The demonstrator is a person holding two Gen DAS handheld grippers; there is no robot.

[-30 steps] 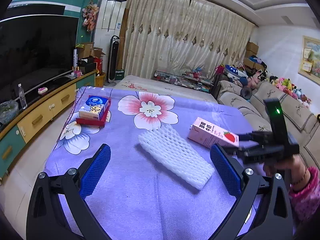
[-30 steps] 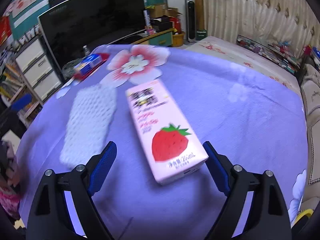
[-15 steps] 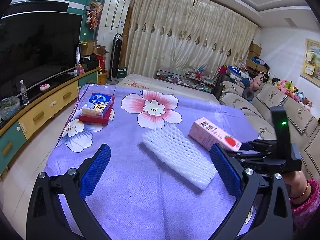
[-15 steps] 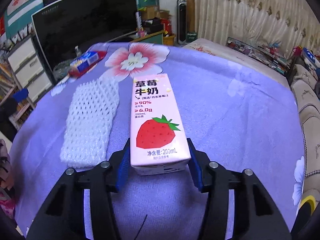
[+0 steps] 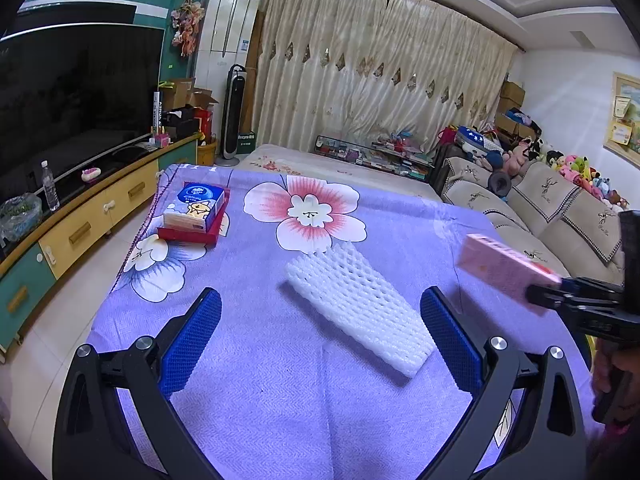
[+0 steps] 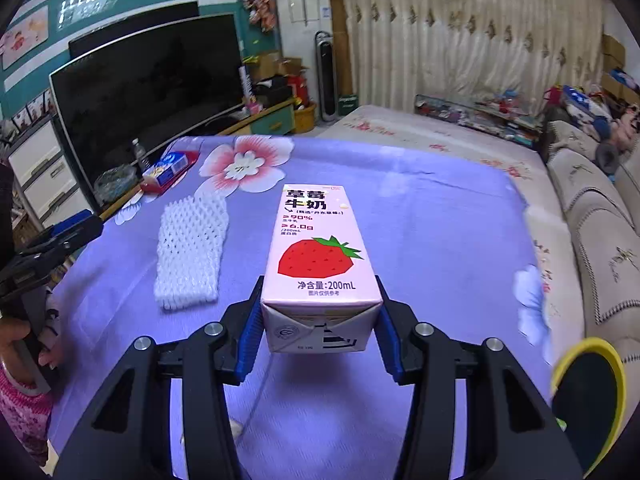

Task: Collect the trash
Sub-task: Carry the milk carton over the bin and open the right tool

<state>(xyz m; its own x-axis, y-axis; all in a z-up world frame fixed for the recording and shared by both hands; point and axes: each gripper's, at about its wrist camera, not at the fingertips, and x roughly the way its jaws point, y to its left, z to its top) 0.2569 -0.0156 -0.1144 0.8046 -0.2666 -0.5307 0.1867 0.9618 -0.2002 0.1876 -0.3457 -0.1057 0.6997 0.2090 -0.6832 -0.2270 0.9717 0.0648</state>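
Observation:
A pink strawberry milk carton (image 6: 320, 248) is clamped at its base between the blue pads of my right gripper (image 6: 320, 320), which is shut on it. In the left wrist view the carton (image 5: 504, 268) hangs blurred above the table's right edge, with the right gripper (image 5: 538, 298) behind it. A white foam net sleeve (image 5: 360, 312) lies flat on the purple cloth, just beyond my left gripper (image 5: 319, 300), which stands open with nothing in it. The sleeve (image 6: 192, 252) lies left of the carton in the right wrist view.
The table wears a purple flowered cloth (image 5: 280, 400). A blue tissue box (image 5: 196, 206) on a red tray sits at the far left corner. A sofa (image 5: 560, 208) runs along the right. A dark bin with a yellow rim (image 6: 588, 400) shows low on the right.
The right gripper closed on the milk carton, then lifted it off the cloth and carried it to the right. The left gripper and the foam sleeve stayed put.

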